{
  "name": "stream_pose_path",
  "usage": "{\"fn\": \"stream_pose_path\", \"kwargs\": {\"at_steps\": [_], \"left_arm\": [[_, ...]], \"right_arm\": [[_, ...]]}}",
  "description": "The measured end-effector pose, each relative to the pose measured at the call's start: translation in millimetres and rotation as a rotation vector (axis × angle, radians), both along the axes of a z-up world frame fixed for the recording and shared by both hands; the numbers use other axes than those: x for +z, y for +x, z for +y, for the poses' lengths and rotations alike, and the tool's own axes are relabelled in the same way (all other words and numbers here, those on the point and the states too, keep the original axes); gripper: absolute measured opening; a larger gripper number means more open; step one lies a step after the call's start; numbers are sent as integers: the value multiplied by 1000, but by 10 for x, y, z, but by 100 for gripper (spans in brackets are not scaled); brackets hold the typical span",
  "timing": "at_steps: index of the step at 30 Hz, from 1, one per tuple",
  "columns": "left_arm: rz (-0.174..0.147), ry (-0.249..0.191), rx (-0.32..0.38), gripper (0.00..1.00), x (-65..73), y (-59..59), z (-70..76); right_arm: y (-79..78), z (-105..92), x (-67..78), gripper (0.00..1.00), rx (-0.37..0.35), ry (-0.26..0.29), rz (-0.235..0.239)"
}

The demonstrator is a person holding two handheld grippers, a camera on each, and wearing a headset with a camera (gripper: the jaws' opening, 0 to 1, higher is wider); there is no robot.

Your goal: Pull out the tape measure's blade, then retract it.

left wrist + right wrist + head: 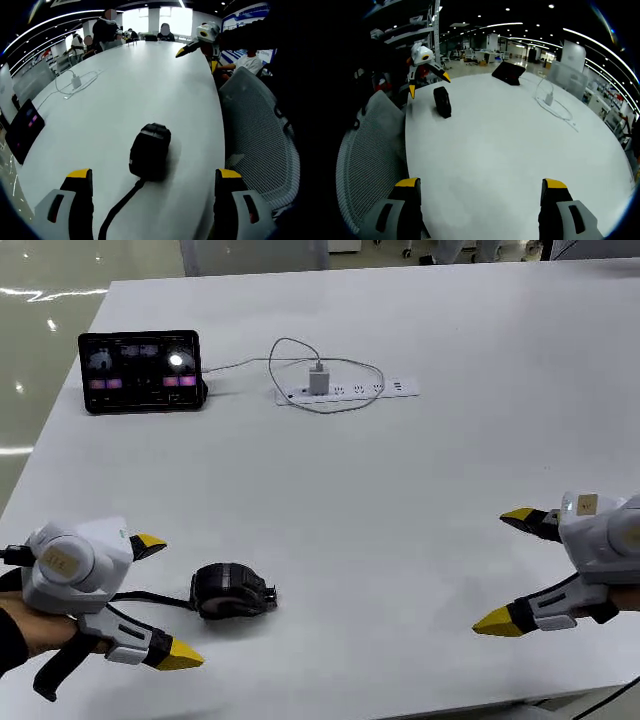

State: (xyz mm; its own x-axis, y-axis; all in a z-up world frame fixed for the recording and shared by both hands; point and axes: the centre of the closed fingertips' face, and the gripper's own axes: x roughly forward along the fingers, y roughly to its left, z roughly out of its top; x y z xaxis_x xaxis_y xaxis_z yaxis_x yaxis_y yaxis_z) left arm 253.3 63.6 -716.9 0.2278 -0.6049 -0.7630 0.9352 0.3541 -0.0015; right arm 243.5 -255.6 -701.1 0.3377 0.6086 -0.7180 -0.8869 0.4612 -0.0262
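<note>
A big white table (400,500) takes up most of the room in front of me. A grey mesh chair (255,125) stands along its near edge, seen in the left gripper view. At the far left of the table a dark tablet (141,371) is propped up with its screen lit. To its right lies a white power strip (350,391).

The left gripper (168,598) hovers low over the front left corner, its yellow-tipped jaws spread wide with nothing in them. The right gripper (506,568) is well apart, at the front right. Its jaws are also wide open and hold nothing, with only bare table between them.

The black tape (231,590) lies on the table just ahead of the left gripper's jaw tips, in line with the gap between them. Neither jaw touches it. No blade shows outside the case. Its thin black strap (150,597) runs back along the table toward that gripper.

A small white charger (319,378) is plugged into the strip. Its cable (240,363) loops around it and runs to the tablet.
</note>
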Motion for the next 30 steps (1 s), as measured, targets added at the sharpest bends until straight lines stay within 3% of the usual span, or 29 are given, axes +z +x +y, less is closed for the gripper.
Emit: {"fn": "stream_pose_path", "kwargs": {"at_steps": [7,17,24,27,30], "left_arm": [[-20,56,-52,99,-40,84,-89],[-19,61,-97,98,-104,158,-195],[-3,76,-136,91,-164,165,-310],[-10,114,-158,89,-203,152,-314],[-5,111,-162,86,-208,146,-331]], "right_arm": [[70,229,-9,99,53,-6,5],[219,497,-72,99,118,-7,11],[239,760,-146,99,169,-15,21],[250,837,-169,99,176,-9,30],[246,906,-207,99,188,-9,36]]}}
